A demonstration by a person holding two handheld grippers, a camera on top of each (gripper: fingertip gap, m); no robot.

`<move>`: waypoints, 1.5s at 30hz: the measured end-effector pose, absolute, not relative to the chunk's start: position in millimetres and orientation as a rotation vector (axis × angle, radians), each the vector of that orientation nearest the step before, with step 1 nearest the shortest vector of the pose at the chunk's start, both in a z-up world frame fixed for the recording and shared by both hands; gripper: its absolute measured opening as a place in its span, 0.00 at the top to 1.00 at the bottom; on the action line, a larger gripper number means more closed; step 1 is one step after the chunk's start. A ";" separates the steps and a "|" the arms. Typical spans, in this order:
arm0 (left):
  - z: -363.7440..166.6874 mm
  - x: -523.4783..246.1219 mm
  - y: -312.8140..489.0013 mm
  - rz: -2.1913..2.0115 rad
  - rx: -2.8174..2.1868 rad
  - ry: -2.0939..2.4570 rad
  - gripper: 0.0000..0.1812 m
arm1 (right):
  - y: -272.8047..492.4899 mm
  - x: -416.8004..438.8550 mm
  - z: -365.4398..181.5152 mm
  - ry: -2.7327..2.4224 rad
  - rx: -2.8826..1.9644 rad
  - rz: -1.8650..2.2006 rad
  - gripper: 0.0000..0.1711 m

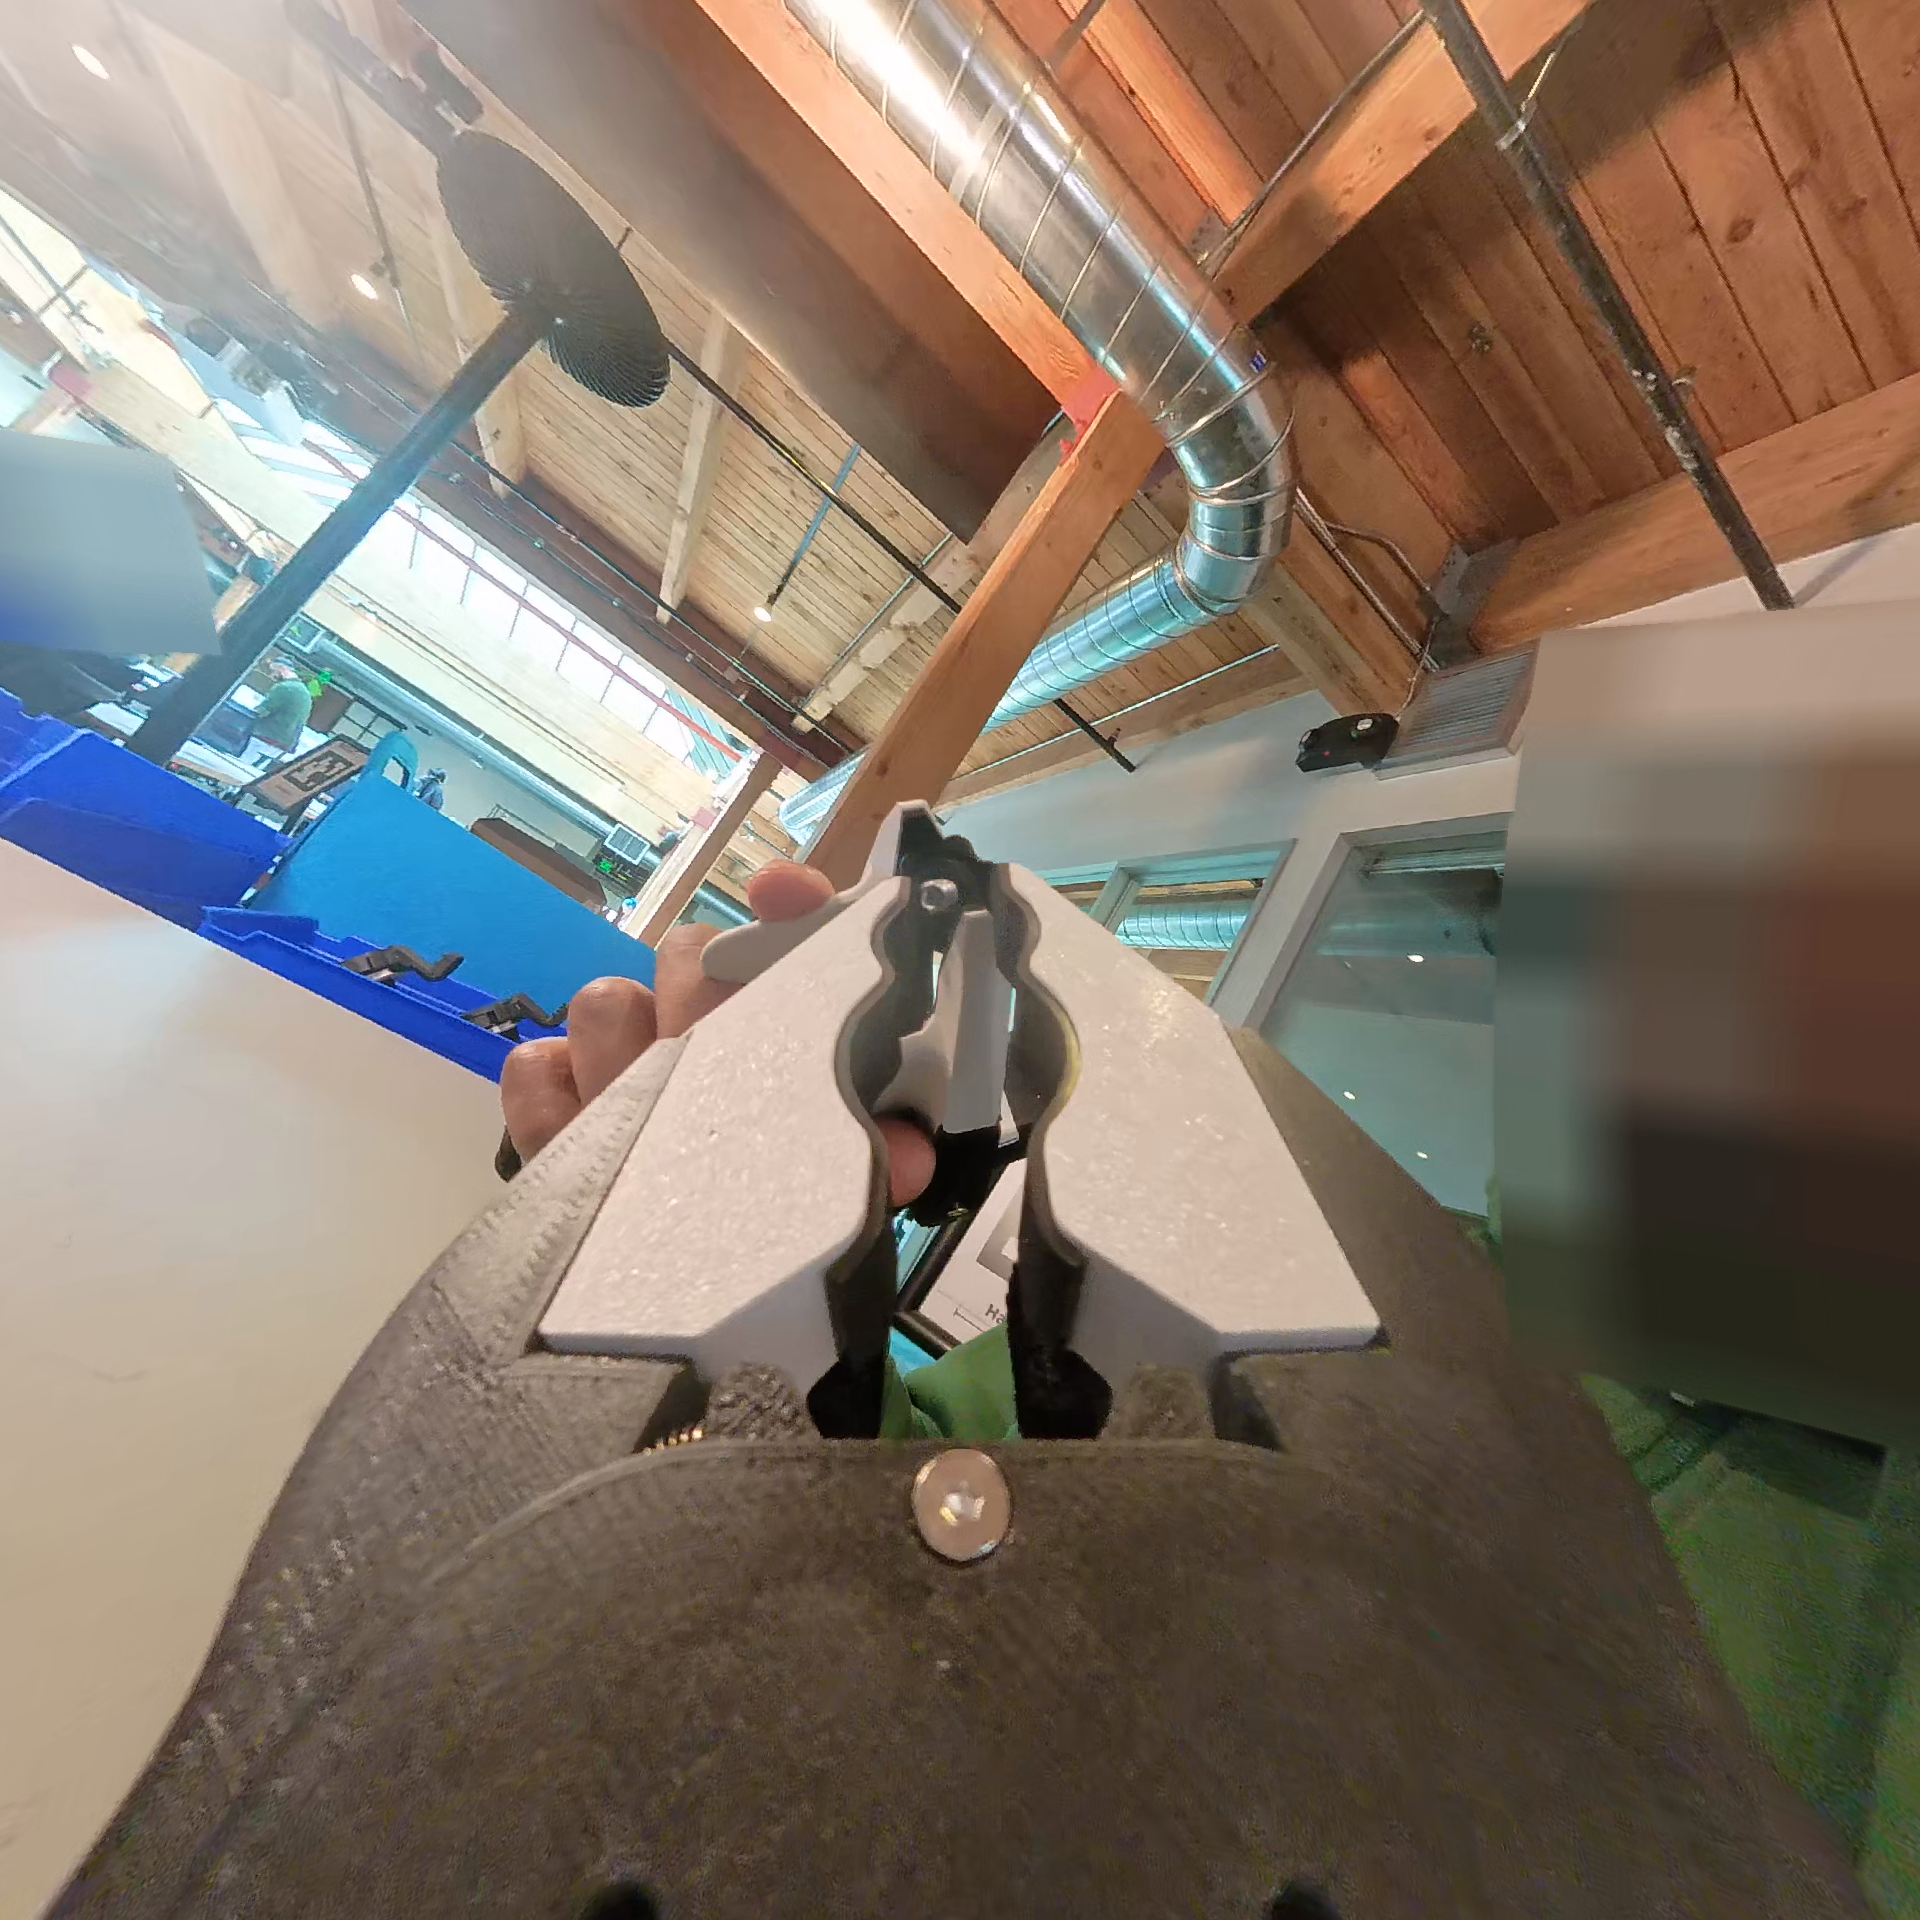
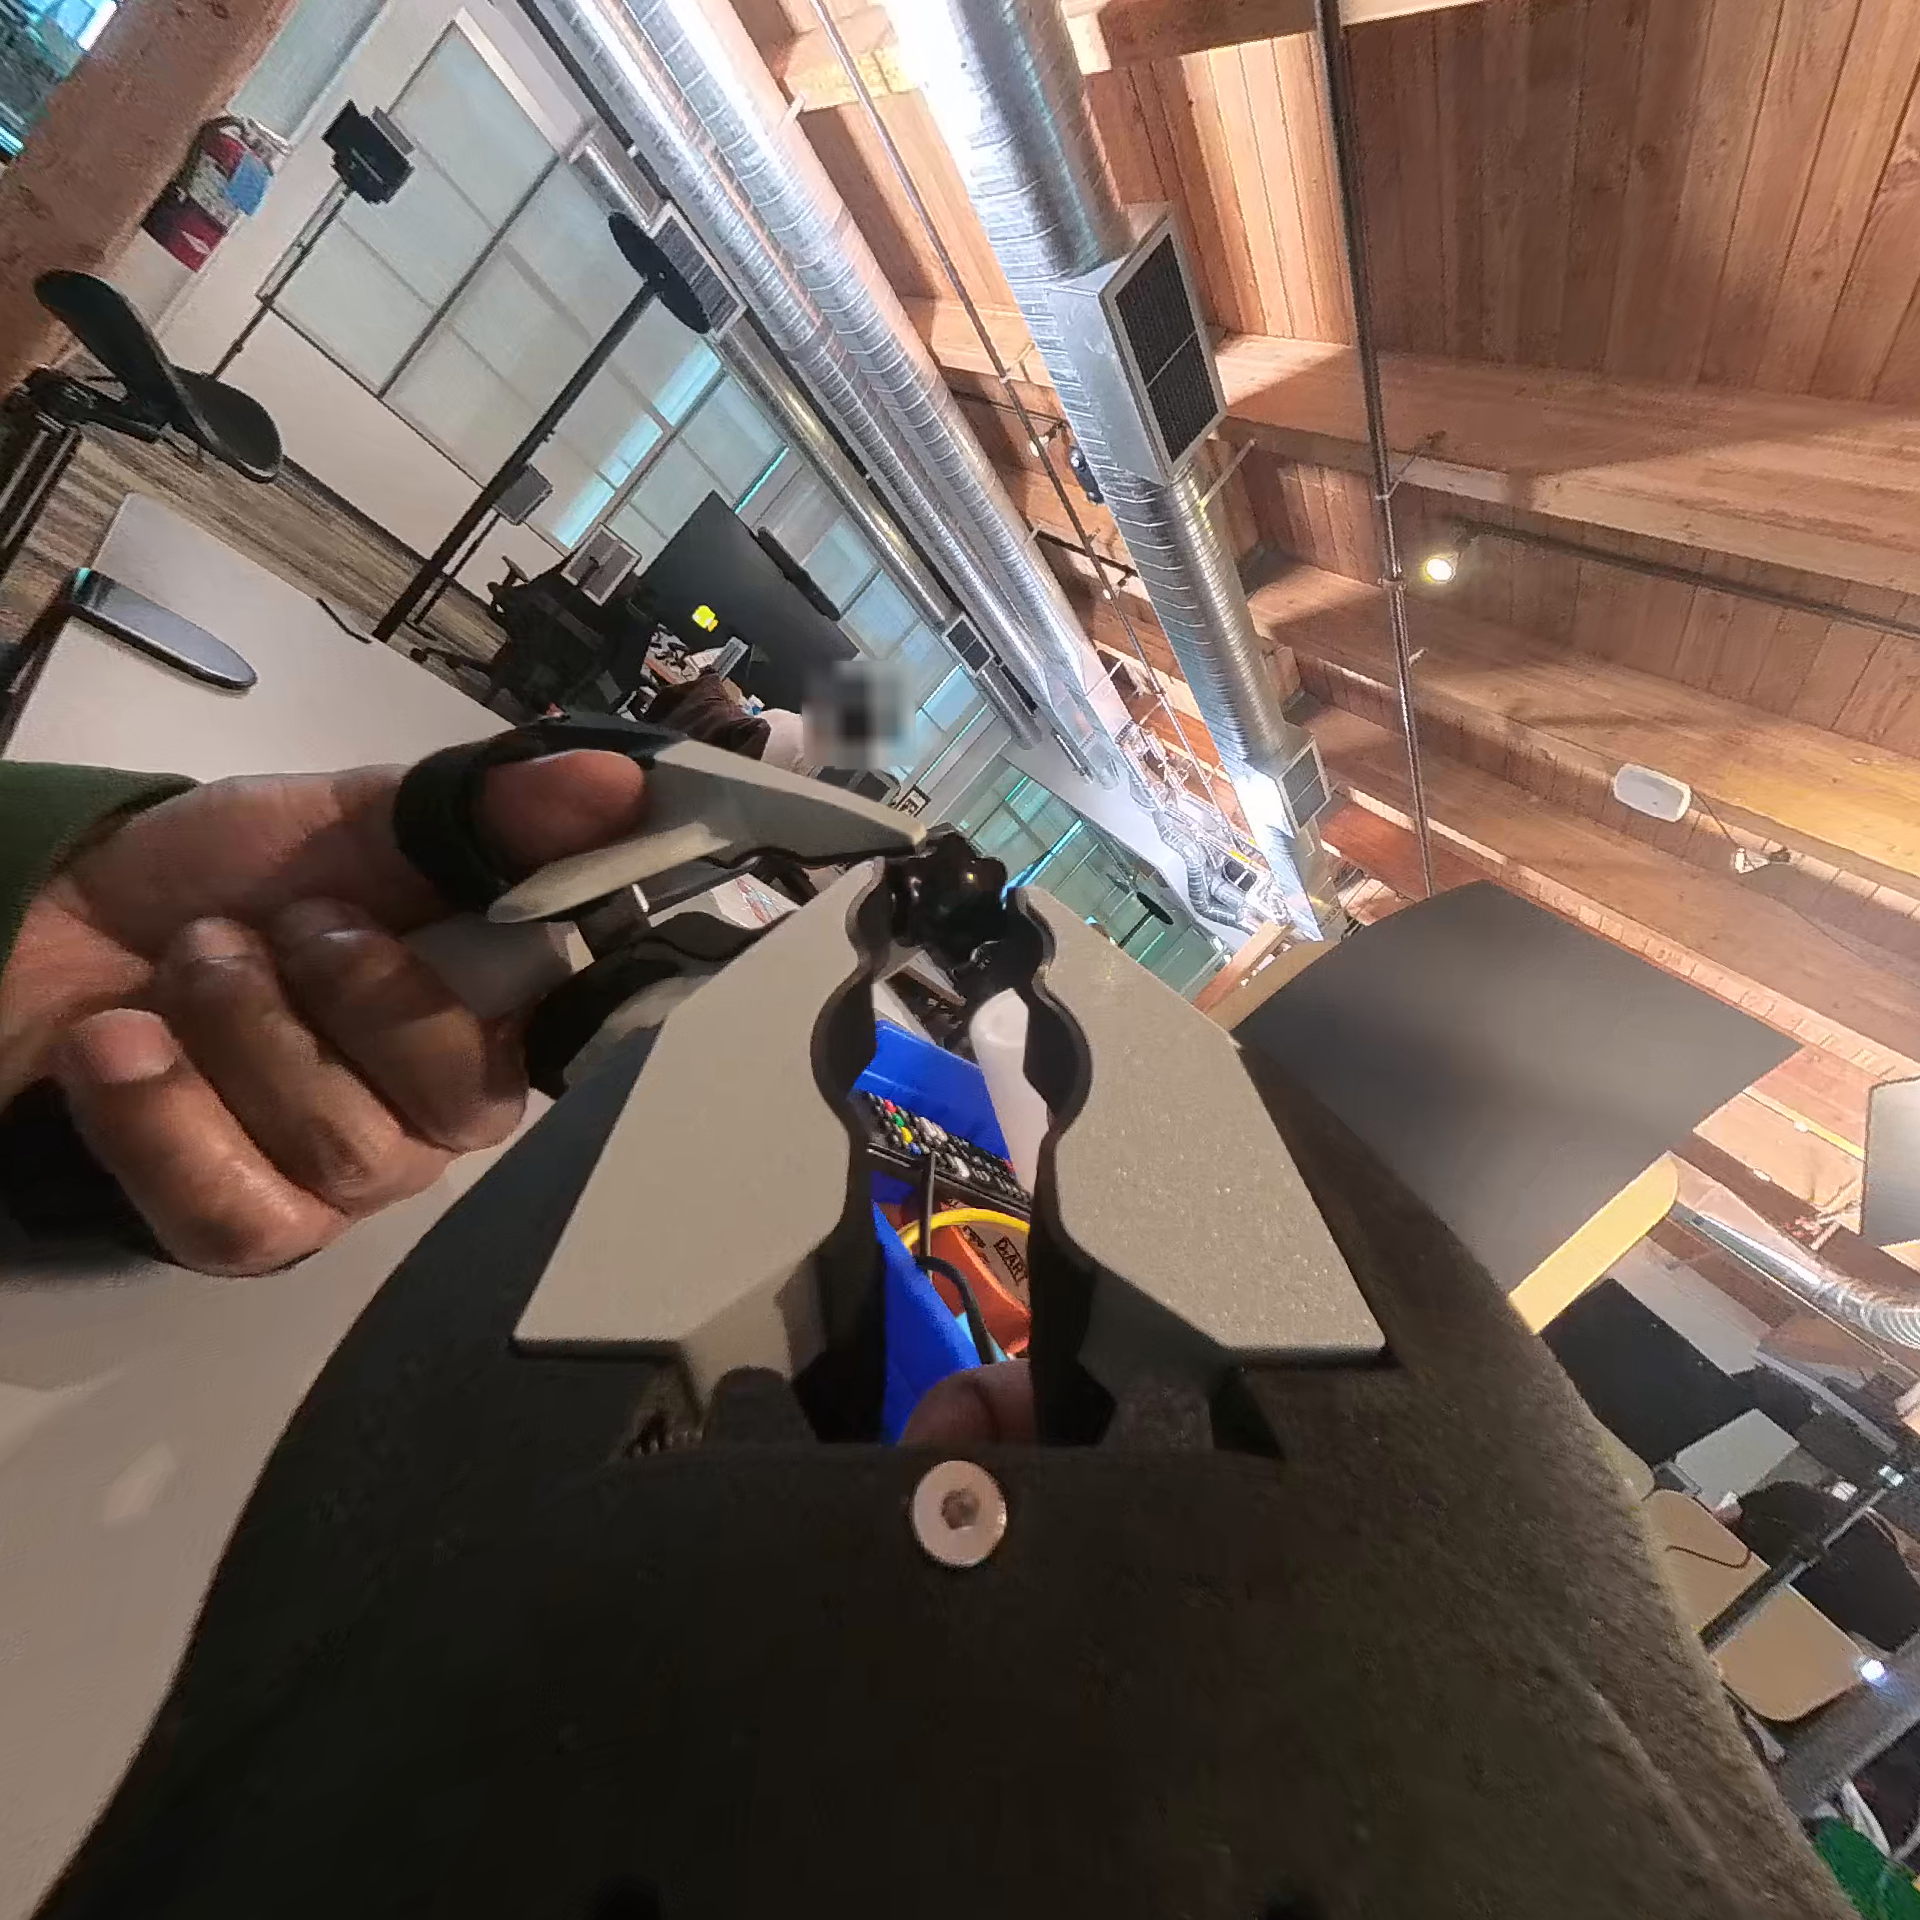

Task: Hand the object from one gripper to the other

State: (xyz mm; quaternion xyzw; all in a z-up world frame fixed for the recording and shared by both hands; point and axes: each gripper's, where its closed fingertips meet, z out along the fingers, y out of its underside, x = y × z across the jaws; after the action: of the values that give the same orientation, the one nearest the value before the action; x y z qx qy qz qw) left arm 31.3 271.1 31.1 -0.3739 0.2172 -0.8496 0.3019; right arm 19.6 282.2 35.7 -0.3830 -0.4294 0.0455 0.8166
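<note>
Black lobed plastic knob (image 2: 948,883), hard, light, nipped at right tool (image 2: 951,904) tip; left tool (image 1: 951,894) pinching same knob, 12 o'clock; grip lobes.

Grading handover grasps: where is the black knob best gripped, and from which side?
Grip the knob across its lobed black head, probably coming in from the side, square to its screw. The scallops between the lobes give the pads seats, while the thin screw end would likely slip.
</note>
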 end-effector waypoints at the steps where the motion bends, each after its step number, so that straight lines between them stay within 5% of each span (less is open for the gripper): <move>1: 30.9 30.9 271.7 -2.253 -0.991 0.572 0.94 | 282.0 19.1 35.3 -0.919 -0.817 0.099 0.87; 17: 26.9 32.2 274.8 -2.155 -1.024 0.592 0.97 | 288.8 19.2 28.5 -0.941 -0.845 0.050 0.87; 34: 7.6 26.2 324.5 -1.031 -1.199 0.591 0.96 | 329.3 24.7 -0.2 -1.010 -0.852 -0.558 0.81; 45: 2.6 34.5 320.4 -0.944 -1.203 0.664 0.96 | 333.8 28.2 -1.9 -1.000 -0.877 -0.579 0.83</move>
State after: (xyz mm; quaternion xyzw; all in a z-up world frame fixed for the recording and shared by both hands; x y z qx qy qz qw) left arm 34.5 320.4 2.6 -0.5342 0.2947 -0.4193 0.6722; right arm 28.2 333.8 -1.9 -0.4010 -0.4571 -0.2649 0.7484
